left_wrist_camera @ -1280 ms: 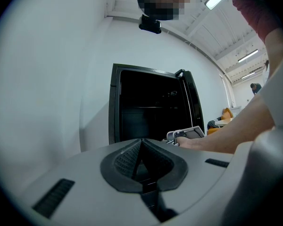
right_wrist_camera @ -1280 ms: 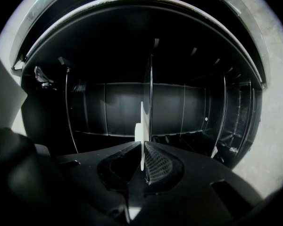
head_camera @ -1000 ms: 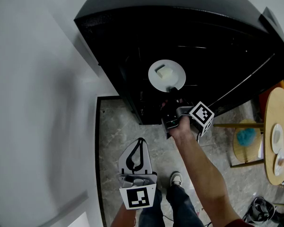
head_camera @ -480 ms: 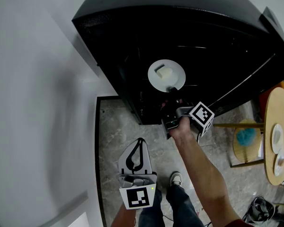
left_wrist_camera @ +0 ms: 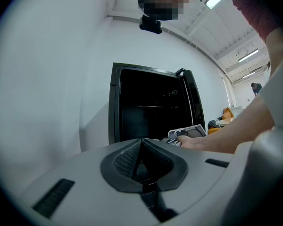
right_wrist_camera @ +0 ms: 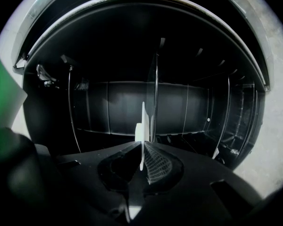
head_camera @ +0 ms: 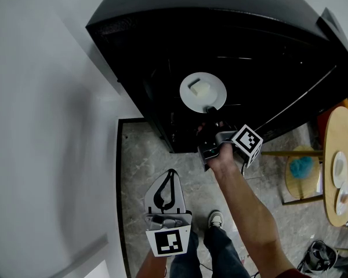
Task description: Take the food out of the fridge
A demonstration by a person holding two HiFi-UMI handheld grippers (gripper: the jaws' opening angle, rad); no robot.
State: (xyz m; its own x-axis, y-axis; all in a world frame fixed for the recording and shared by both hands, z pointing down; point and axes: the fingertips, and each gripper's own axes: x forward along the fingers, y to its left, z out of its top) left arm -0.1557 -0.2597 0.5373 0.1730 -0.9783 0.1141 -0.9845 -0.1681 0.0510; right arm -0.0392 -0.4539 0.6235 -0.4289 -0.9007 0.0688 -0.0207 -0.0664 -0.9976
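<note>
A pale, squarish block of food [head_camera: 200,88] is seen on a smooth, round white plate [head_camera: 214,96], lying flat inside the glossy black fridge [head_camera: 162,33]. The plate's near rim is clamped by the right gripper [head_camera: 211,110]. The left gripper's [head_camera: 172,174] jaws are closed together on nothing. Grey marbled floor [head_camera: 139,161] and a plain white wall [head_camera: 46,97] are seen around the fridge.

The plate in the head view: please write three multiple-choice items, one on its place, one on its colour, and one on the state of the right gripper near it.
1. Where is the plate? A inside the fridge; B on top of the fridge; C under the fridge.
2. Its colour? A red; B black; C white.
3. The right gripper is: A open; B shut on the plate's rim; C shut on nothing.
Answers: A, the dark fridge walls surround it; C, it shows bright white; B, the thin rim stands between its closed jaws.
</note>
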